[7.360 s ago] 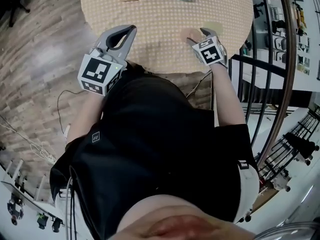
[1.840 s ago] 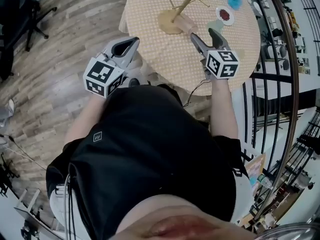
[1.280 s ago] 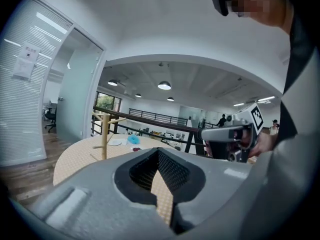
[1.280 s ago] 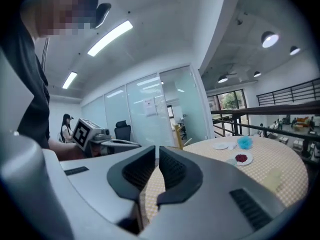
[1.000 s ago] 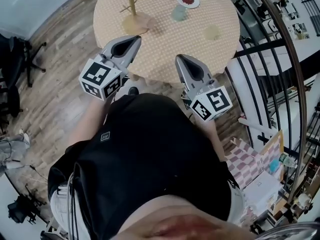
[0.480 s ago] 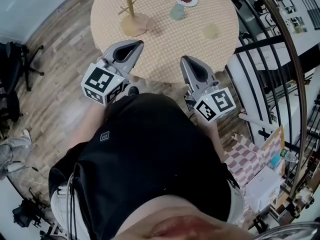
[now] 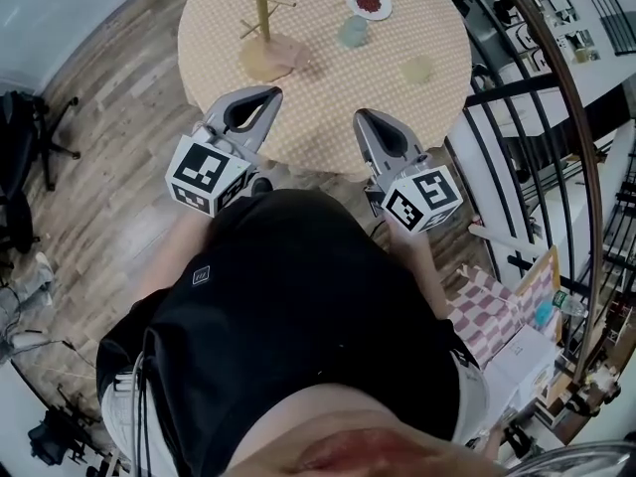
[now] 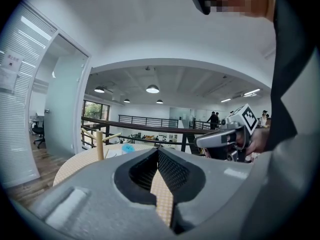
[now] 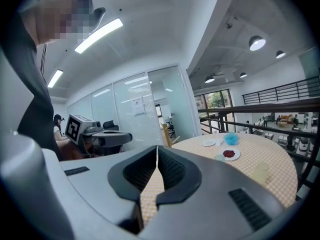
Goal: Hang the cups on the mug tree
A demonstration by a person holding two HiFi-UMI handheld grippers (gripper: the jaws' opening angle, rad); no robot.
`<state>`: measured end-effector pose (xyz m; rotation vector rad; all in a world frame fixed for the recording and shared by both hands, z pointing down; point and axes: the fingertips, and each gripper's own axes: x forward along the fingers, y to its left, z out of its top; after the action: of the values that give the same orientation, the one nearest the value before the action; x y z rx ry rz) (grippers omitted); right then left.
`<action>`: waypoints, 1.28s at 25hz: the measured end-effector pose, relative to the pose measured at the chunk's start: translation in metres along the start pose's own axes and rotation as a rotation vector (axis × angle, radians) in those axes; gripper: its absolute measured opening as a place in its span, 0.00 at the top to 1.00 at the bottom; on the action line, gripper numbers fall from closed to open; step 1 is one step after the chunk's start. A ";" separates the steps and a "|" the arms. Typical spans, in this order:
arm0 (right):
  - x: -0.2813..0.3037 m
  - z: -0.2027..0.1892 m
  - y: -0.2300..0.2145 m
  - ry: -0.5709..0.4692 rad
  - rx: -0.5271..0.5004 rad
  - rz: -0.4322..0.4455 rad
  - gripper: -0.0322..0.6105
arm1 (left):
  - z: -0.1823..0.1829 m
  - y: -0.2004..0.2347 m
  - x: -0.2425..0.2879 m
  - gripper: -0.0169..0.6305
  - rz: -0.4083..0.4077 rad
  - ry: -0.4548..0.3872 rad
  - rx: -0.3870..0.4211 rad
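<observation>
My left gripper [image 7: 265, 93] and right gripper [image 7: 362, 116], both closed and empty, have pulled back to the table's [image 7: 318, 107] edge. The mug tree [image 7: 262, 13] is bare, and the teal cup [image 7: 353, 31] and pale cup [image 7: 417, 69] wait unhung.

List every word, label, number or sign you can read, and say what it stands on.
No text here can be read.
On the left cube and the right cube: square marker patterns, no letters.
On the black shirt, a small logo: too small to read.
On the glass wall, a sheet: blurred.
On the blinds, a paper: blurred.
</observation>
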<state>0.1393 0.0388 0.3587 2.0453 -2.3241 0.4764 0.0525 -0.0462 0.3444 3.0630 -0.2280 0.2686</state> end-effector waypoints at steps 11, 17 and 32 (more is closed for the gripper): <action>0.029 -0.010 -0.041 0.134 -0.021 0.082 0.85 | -0.010 0.010 0.041 0.96 0.002 0.018 -0.013; 0.002 0.012 -0.111 0.190 -0.095 0.213 0.80 | 0.013 -0.020 0.091 0.96 0.162 -0.003 -0.051; 0.022 -0.069 -0.267 0.586 -0.427 0.200 0.54 | -0.012 -0.051 0.116 0.96 0.270 0.030 -0.087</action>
<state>0.3823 0.0064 0.4877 1.2776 -2.0440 0.4536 0.1715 -0.0112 0.3744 2.9353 -0.6358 0.3081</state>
